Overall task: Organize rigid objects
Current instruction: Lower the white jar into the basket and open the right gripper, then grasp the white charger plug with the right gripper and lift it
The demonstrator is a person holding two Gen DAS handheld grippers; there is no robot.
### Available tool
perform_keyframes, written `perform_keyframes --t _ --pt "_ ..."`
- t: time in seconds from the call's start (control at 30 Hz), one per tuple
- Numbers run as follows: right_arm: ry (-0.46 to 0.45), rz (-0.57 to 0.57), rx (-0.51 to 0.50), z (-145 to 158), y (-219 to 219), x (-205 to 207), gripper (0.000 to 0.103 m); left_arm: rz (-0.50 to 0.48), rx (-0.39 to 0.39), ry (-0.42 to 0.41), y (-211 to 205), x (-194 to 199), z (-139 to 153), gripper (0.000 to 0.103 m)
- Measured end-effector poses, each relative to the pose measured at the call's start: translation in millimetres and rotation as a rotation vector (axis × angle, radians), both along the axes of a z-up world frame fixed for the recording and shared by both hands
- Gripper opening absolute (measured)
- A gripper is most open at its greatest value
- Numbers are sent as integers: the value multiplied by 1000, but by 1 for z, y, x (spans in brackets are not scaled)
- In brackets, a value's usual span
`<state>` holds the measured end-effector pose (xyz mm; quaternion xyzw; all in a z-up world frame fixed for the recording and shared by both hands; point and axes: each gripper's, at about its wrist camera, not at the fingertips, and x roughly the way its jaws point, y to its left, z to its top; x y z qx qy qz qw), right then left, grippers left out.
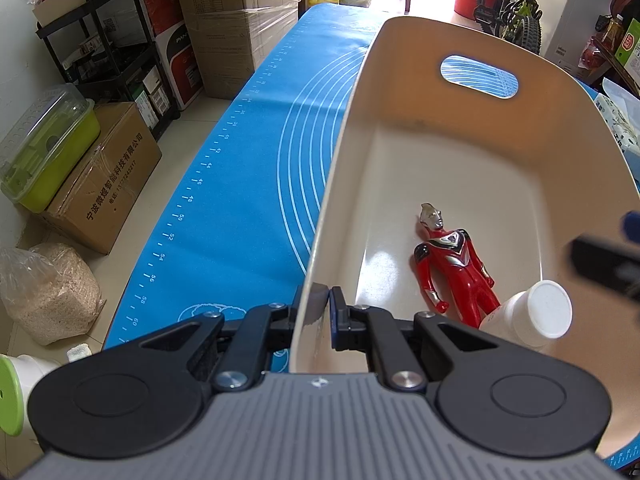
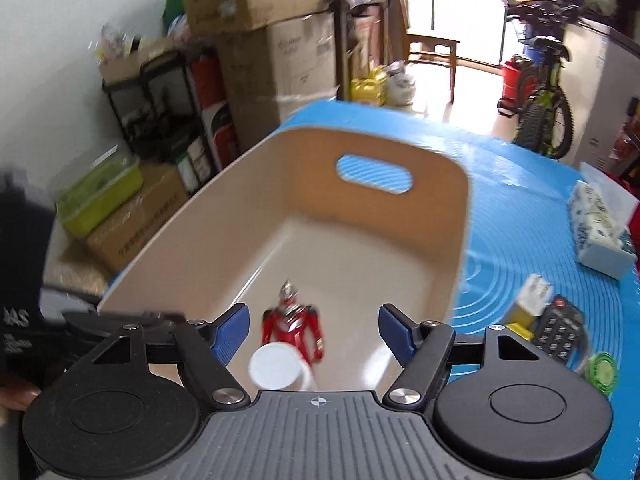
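White bottle point(image 2: 278, 368) body hidden behind gripper housing; remote point(image 2: 558, 330) blurred, possibly motion smear

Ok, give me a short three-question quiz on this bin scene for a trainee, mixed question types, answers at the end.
1. True or false: the left hand-held gripper is clamped on the bin wall.
2. Which lies in the bin beside the red figure? A) remote control B) white bottle C) tissue pack
3. Fill in: the right hand-held gripper is ____.

Key: 1 true; 2 B; 3 open.
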<state>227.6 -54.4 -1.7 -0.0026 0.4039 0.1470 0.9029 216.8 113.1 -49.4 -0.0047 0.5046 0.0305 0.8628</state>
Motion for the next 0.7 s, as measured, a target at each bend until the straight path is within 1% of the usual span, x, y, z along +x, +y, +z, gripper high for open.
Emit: perform_keyframes --t 0.17,0.3,0.43,0.57,0.7 --pt "-37 -85 3 13 -43 -2 78 1 0 0 0 0 0 12" --pt "-28 -140 -14 9 -82 -1 80 1 -1 0 0 0 0 12" --pt "-4 -195 -51 -7 -118 -4 80 1 -1 0 0 0 0 12" --pt "39 -245 -72 -30 -149 -9 80 1 -1 0 1 0 0 12" --pt "83 -283 -125 -54 -166 -13 80 0 0 -1 1 0 0 12"
